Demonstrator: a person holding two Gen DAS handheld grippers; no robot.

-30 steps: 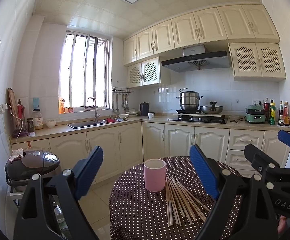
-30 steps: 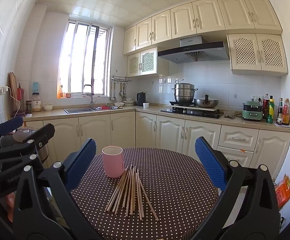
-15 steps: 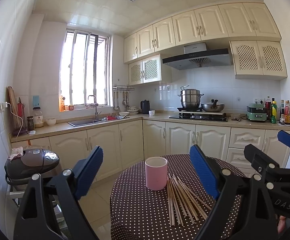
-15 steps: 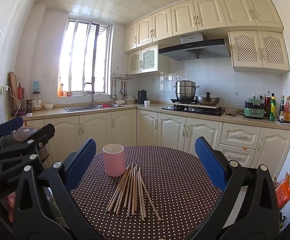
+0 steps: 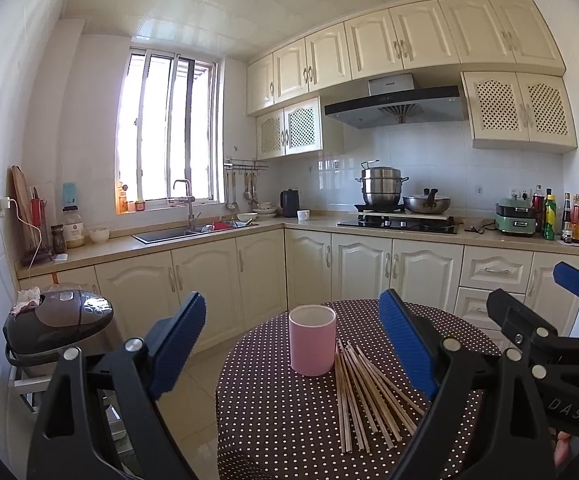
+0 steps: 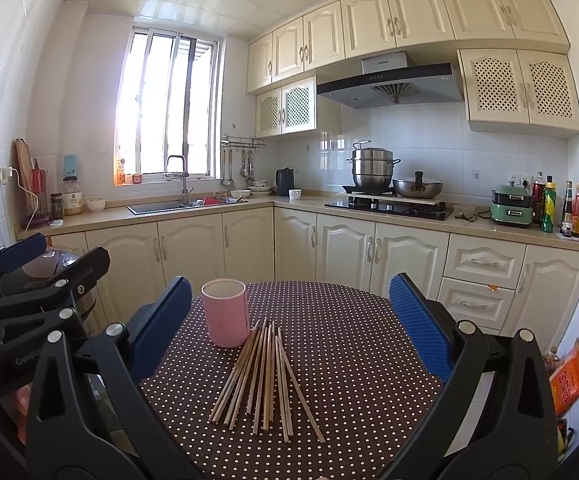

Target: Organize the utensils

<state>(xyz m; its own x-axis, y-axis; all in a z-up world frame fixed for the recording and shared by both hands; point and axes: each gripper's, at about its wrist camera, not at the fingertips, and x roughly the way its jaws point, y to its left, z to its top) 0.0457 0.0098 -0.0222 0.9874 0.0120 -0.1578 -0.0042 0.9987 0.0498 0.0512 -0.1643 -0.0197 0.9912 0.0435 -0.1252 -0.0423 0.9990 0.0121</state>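
From the left wrist view, I judge that the task is not yet begun. The pink cup (image 5: 312, 340) stands upright on the dotted surface (image 5: 273, 412), ahead of my left tongs (image 5: 293, 344) and between the lines of their two blue pads. I cannot see down into it from here. The wooden chopsticks (image 5: 363, 392) lie in a loose fan on the surface, just beside the cup on its right, nearer to the right pad than to the left one. The left tongs are spread wide and grasp nothing; they touch neither the cup nor the chopsticks. At the right edge of this view I see also the right tongs (image 5: 569, 316), beside my left ones and off the surface.

From the right wrist view, the same chopsticks (image 6: 265, 376) lie directly ahead of the right tongs (image 6: 289, 320), about in the middle between the pads, with their far ends close to the foot of the cup (image 6: 225, 312). The cup stands to the left of centre, closer to the left pad, and what I can see of its inside has no chopsticks in it. The right tongs are released as well, fully apart, and hold nothing. So, in my judgement, all the chopsticks are left to be gathered and put into the cup.
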